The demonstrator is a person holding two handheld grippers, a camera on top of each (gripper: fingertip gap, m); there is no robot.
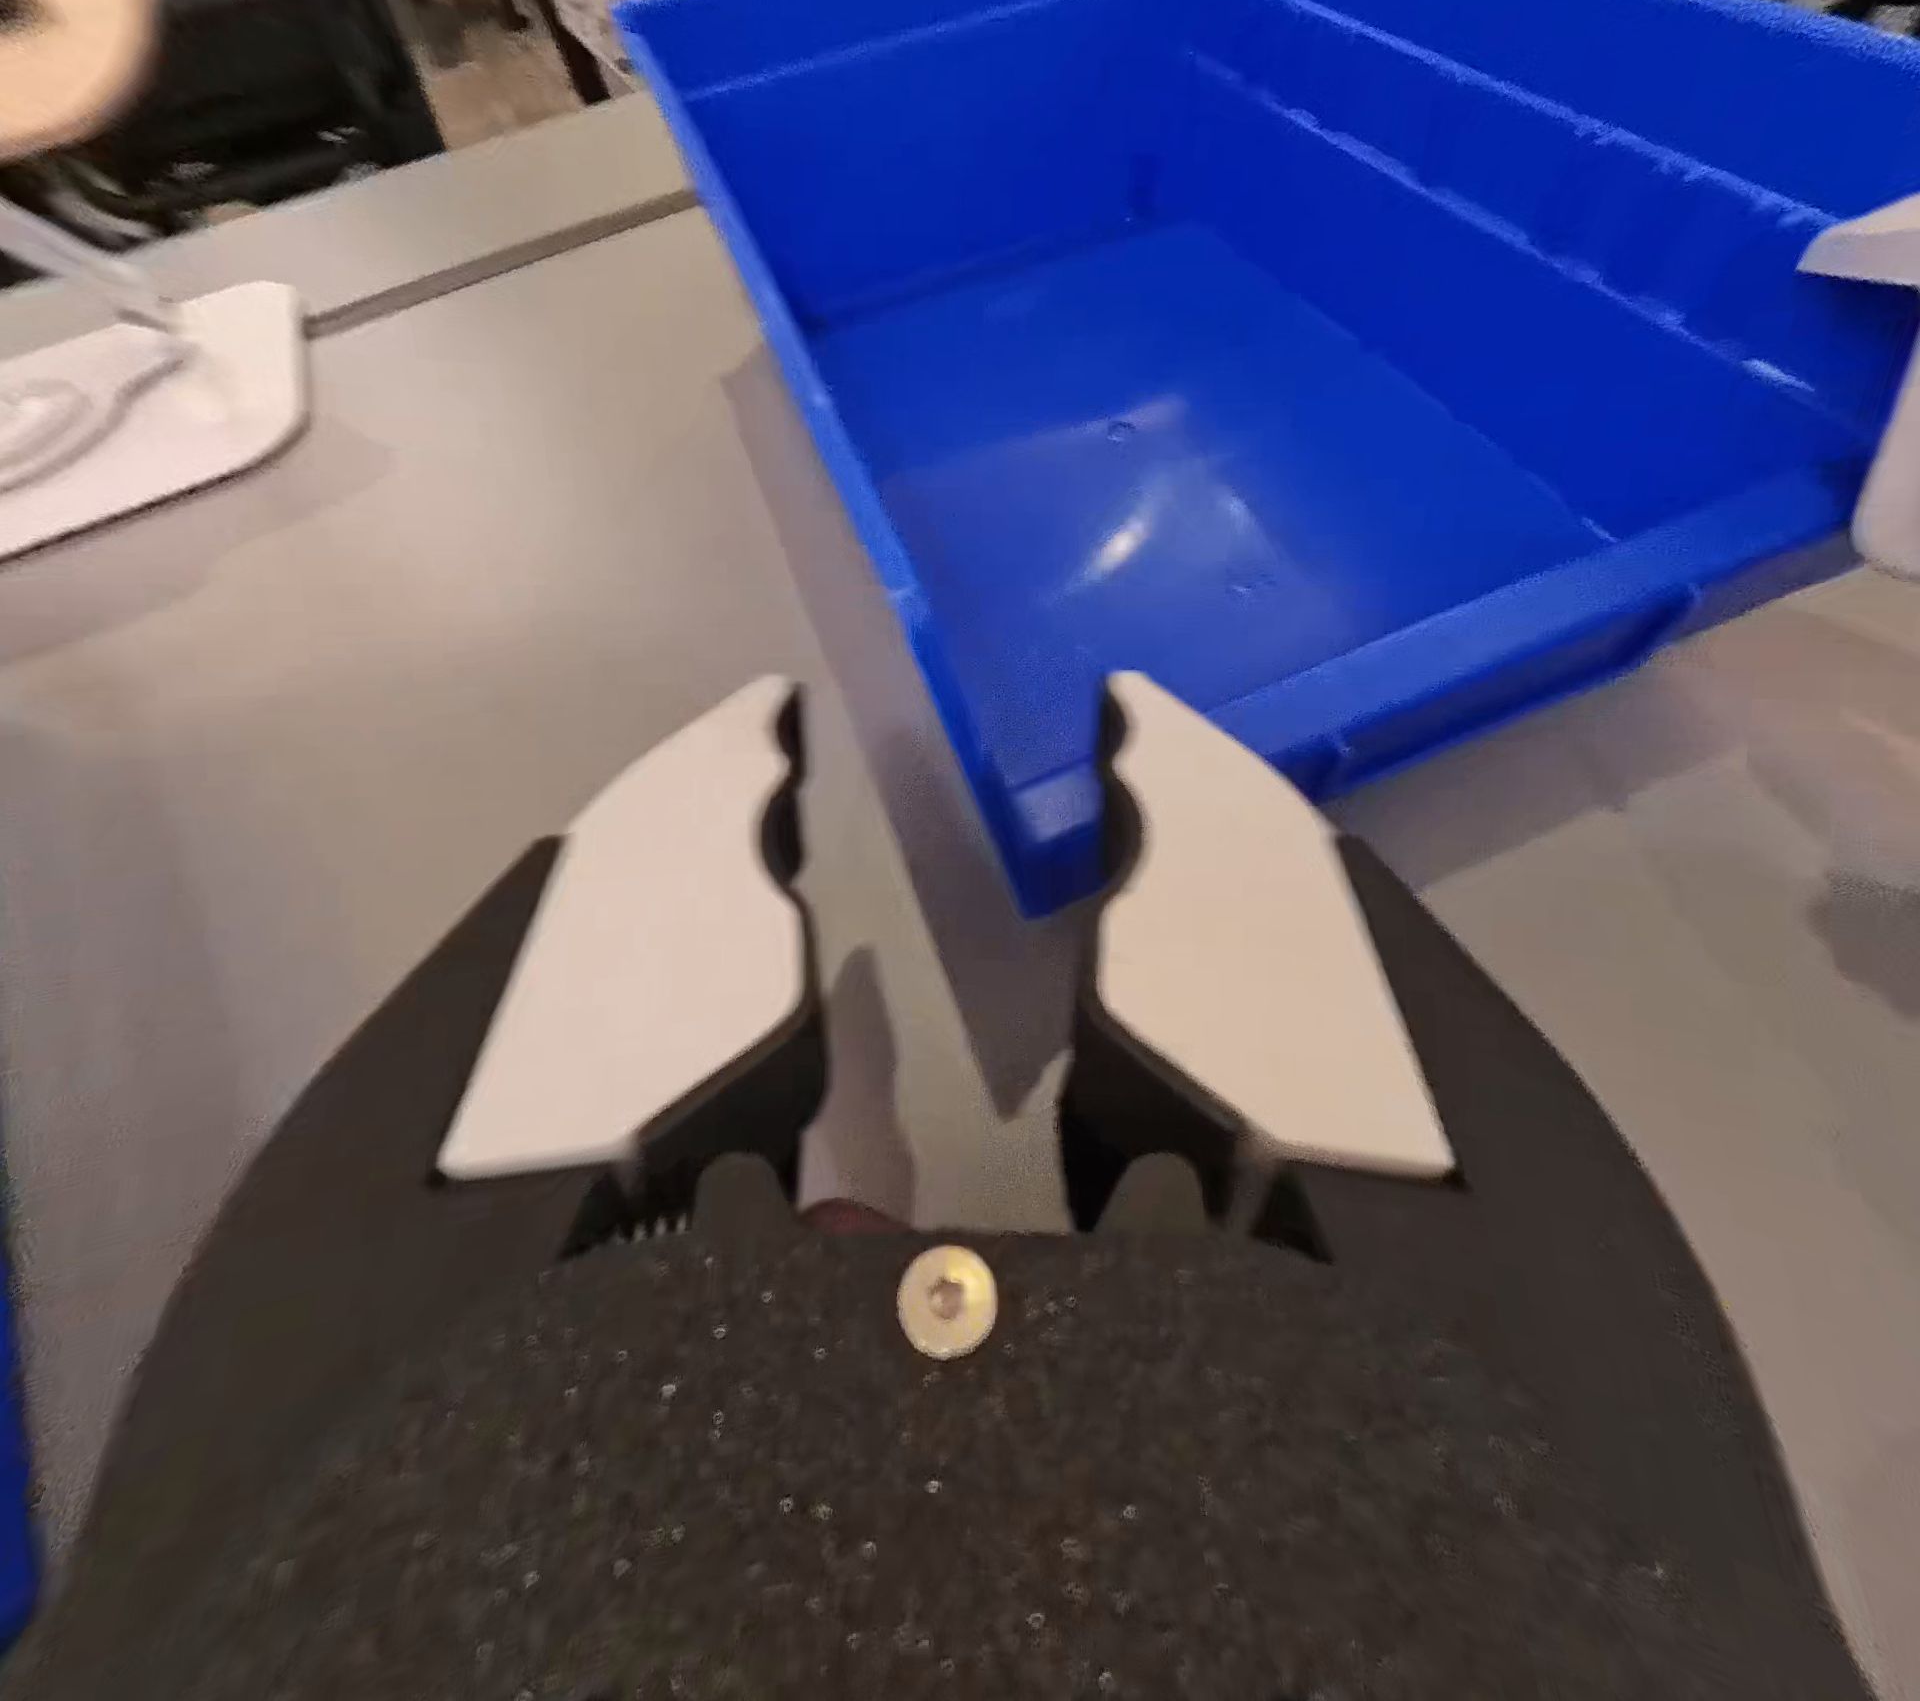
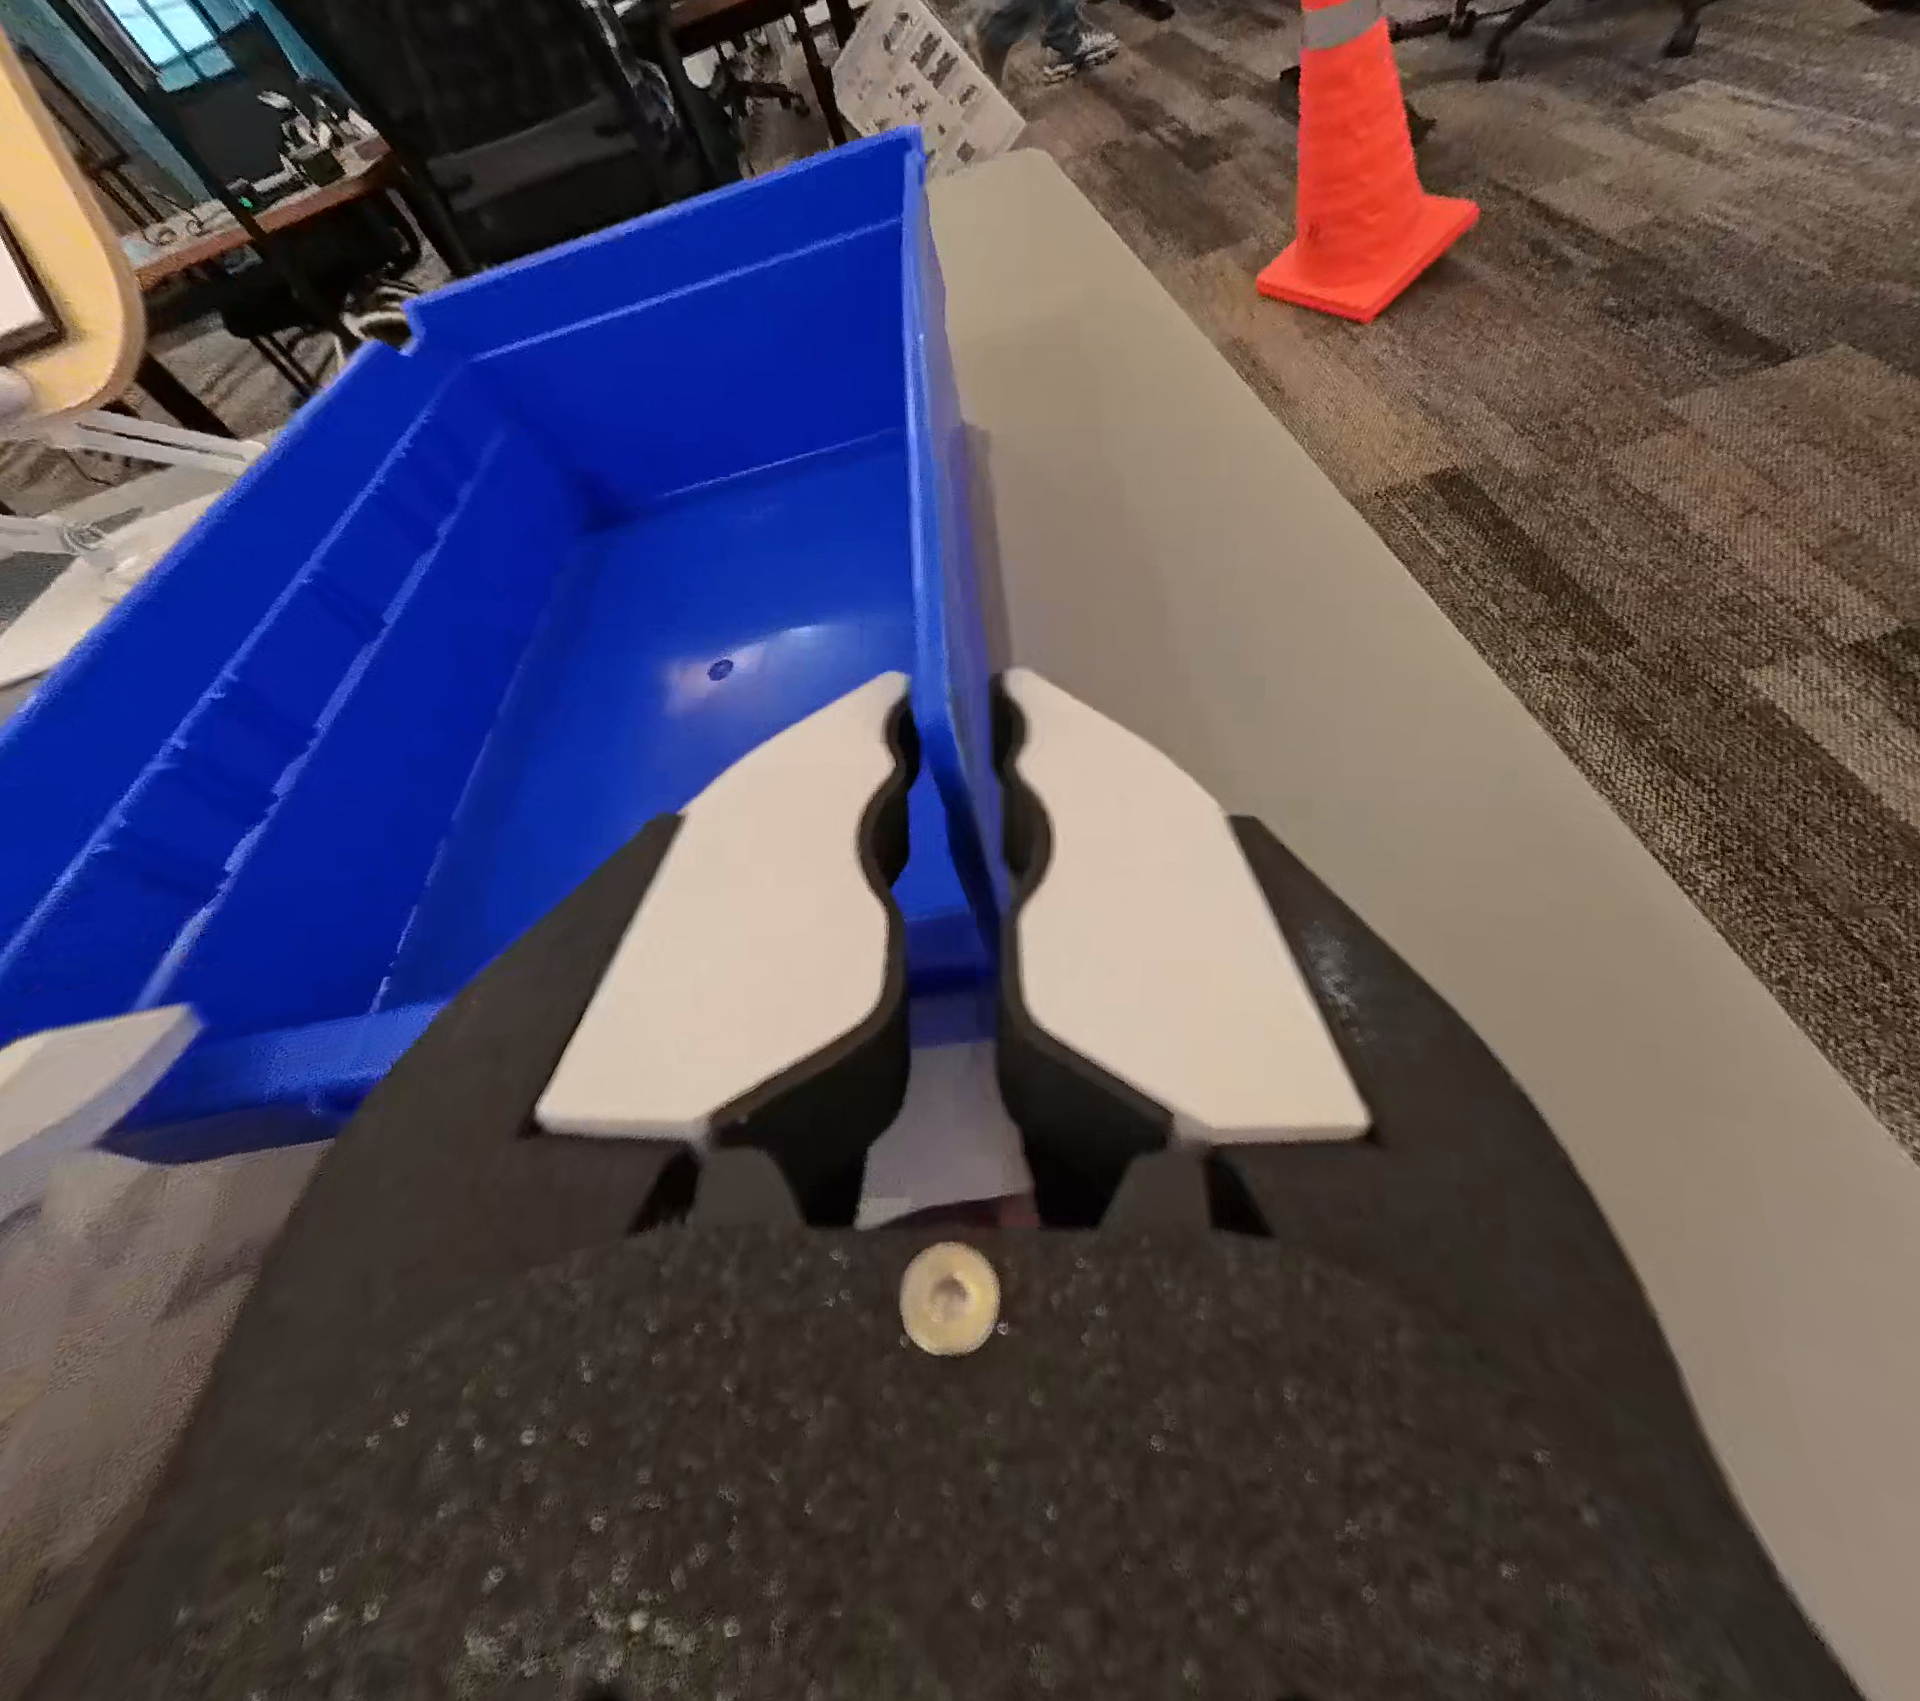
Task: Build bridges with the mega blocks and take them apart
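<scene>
On the grey counter (image 1: 468, 664) stands an empty blue bin (image 1: 1247, 446). Right tongs (image 2: 951, 695) pinch its side wall; left tongs (image 1: 951, 695) gape empty at its corner. No mega blocks or bridge show, so progress cannot be judged.

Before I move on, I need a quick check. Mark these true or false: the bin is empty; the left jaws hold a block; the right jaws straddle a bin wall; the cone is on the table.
1. The blue bin is empty. True; no blocks show in it.
2. The left gripper holds a block. False: its jaws stand open on nothing, near the bin's corner.
3. The right gripper has its jaws on either side of a bin side wall. True.
4. The orange cone stands on the table. False: it stands on the carpet beside the table.
</scene>
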